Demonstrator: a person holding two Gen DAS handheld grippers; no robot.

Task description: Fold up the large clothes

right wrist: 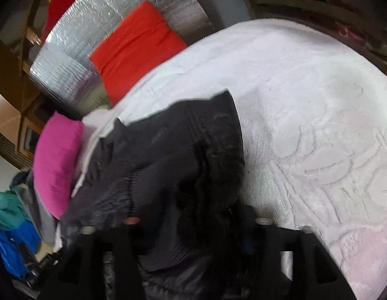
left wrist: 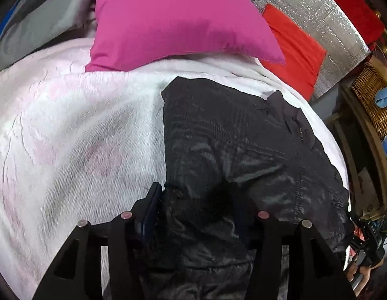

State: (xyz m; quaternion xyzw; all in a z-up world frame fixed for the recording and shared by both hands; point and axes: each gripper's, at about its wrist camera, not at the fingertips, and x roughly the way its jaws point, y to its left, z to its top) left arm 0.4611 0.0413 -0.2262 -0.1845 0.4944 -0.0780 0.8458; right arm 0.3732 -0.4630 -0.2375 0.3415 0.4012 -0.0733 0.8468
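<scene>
- Black quilted shiny jacket (left wrist: 243, 150) spread on a white-and-pale-pink plush embossed blanket (left wrist: 68, 137), lying toward the blanket's right edge in the left wrist view, short of a magenta pillow (left wrist: 173, 20) and a flat orange-red cushion (left wrist: 293, 47).
- Laid flat on the soft blanket probably to give a broad surface for folding; judged mid-fold, with one part already bunched over the body of the garment.
- Left gripper (left wrist: 196, 200) set about half-wide, with a ridge of black fabric rising between the jaws; contact of the pads with the cloth not clear, since dark fabric merges with dark fingers.
- Right gripper (right wrist: 193, 227) likewise about half-wide, with a ribbed knit cuff or hem (right wrist: 168, 245) and a heap of black cloth lying between and over the jaws; real pinch or mere draping impossible to tell.
- Both tools angled down at the near edge of the garment, likely to lift that edge and carry it over.
- Right wrist view blurred; fingertips there almost wholly buried under fabric.
- Sleeves, collar and zip hard to separate; only a small flap with a metal snap (left wrist: 299, 130) legible.
- Silver quilted foil sheet (left wrist: 318, 12) behind the cushions cut off by the frame; wicker basket (left wrist: 373, 100) only partly visible at the far right.
</scene>
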